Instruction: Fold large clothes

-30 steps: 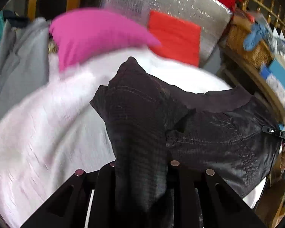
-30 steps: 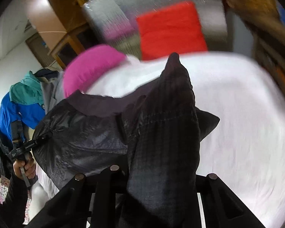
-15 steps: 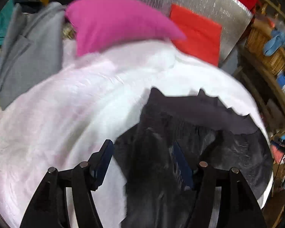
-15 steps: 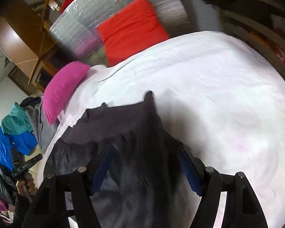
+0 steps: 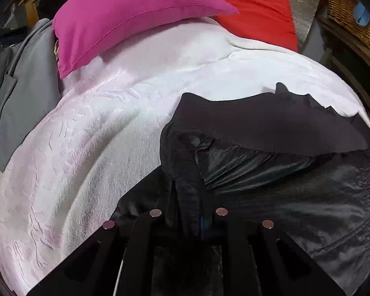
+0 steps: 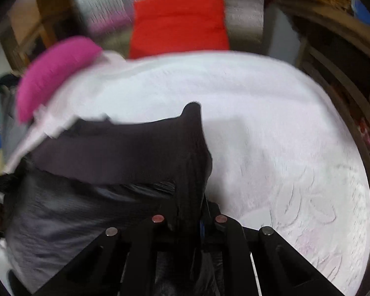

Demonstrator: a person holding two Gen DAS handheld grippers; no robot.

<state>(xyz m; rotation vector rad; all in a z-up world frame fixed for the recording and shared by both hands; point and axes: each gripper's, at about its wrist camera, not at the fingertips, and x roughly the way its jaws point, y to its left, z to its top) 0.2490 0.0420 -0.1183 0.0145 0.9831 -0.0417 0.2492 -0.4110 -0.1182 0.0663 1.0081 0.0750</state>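
Note:
A large black shiny jacket (image 5: 296, 187) with a matte ribbed hem band (image 5: 271, 123) lies on the white bedspread (image 5: 98, 135). My left gripper (image 5: 188, 212) is shut on a bunched fold of the jacket at its left edge. In the right wrist view the same jacket (image 6: 86, 197) spreads to the left, and my right gripper (image 6: 190, 218) is shut on a fold of it at its right edge. The hem band (image 6: 125, 150) lies flat across the far side. The fingertips are hidden in the cloth.
A magenta pillow (image 5: 125, 17) and a red cushion (image 5: 256, 7) lie at the head of the bed against a silver quilted panel (image 6: 106, 2). Grey clothing (image 5: 22, 86) hangs at the left. A wicker basket (image 5: 352, 9) and wooden furniture (image 6: 338, 56) stand at the right.
Both grippers have come down from holding the jacket up in the air to the bed. The jaws stood wide half a second ago; now they are shut on the jacket's edges.

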